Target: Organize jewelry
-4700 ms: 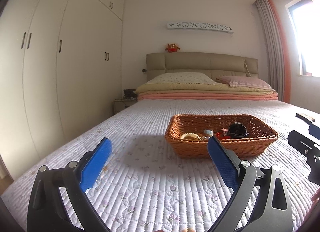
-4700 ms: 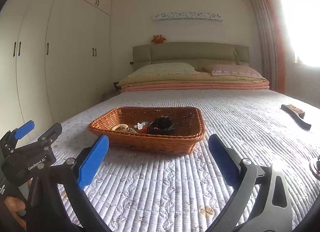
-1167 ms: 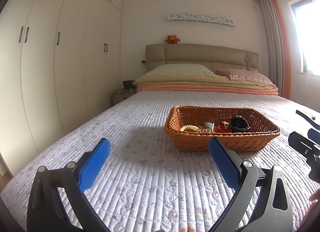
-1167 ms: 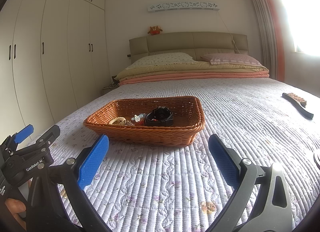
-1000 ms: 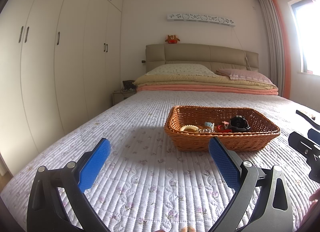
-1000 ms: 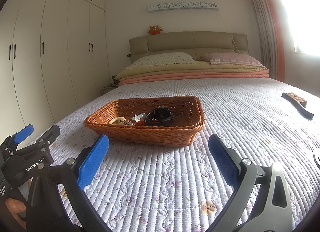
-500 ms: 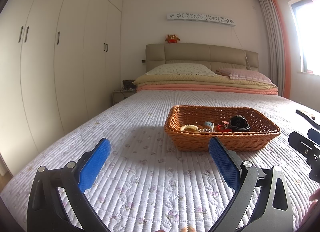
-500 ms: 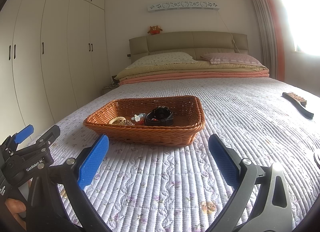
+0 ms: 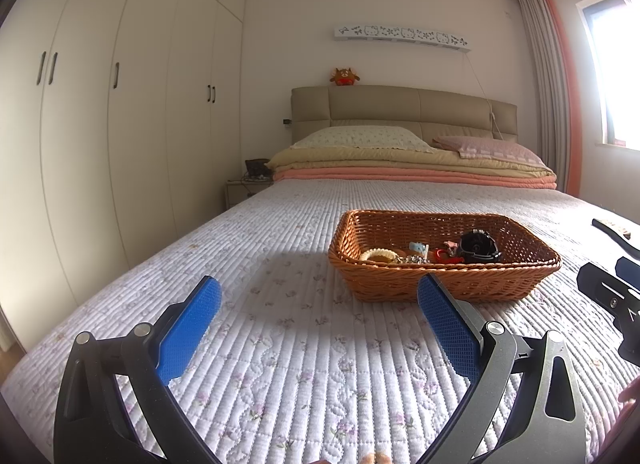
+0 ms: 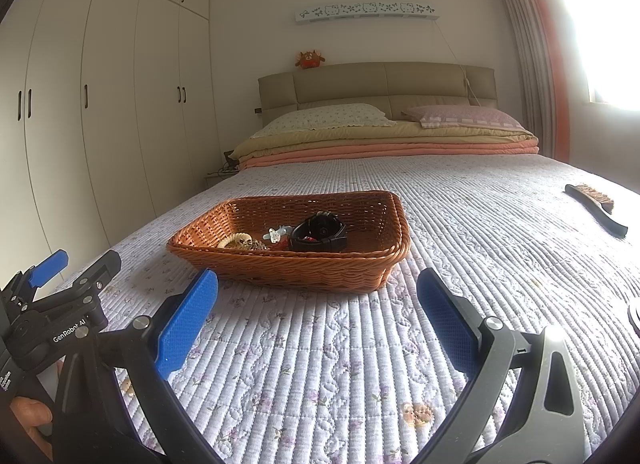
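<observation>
Left wrist view matches the frame half a second earlier: nothing has shifted. The left gripper (image 9: 319, 306) hangs over the quilt (image 9: 304, 376) with jaws wide apart, holding and touching nothing; the right gripper (image 10: 318, 300) is likewise spread and empty. The wicker basket (image 10: 320, 270) sits mid-bed toward the foot edge, holding a black watch (image 10: 320, 233), a pale beaded bracelet (image 10: 240, 241) and small trinkets too tangled to identify. A brush (image 10: 596, 204) lies near the quilt's right edge.
</observation>
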Available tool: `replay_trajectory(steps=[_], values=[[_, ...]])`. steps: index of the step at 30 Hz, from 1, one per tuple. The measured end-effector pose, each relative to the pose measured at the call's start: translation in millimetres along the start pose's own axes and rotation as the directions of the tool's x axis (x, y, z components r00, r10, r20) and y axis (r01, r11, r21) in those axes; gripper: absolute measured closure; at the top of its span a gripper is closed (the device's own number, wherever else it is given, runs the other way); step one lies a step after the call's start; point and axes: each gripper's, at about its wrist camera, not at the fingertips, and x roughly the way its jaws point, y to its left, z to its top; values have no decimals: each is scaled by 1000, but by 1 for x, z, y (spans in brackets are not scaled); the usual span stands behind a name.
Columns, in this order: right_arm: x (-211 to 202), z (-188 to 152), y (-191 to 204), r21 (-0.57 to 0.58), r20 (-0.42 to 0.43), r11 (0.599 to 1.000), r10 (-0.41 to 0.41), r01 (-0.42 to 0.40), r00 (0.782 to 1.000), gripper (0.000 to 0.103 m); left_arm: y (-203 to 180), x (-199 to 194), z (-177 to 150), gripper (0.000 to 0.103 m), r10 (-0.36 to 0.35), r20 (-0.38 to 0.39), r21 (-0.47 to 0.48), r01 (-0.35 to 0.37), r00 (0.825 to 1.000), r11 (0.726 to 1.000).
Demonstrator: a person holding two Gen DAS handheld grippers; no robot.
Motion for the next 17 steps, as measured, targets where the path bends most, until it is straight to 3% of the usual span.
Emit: replay_trajectory(steps=[17], values=[[1, 0, 0, 1, 0, 1000, 0, 0, 1000, 8, -3, -4, 1, 7, 2, 7, 12, -2, 1000, 1000]])
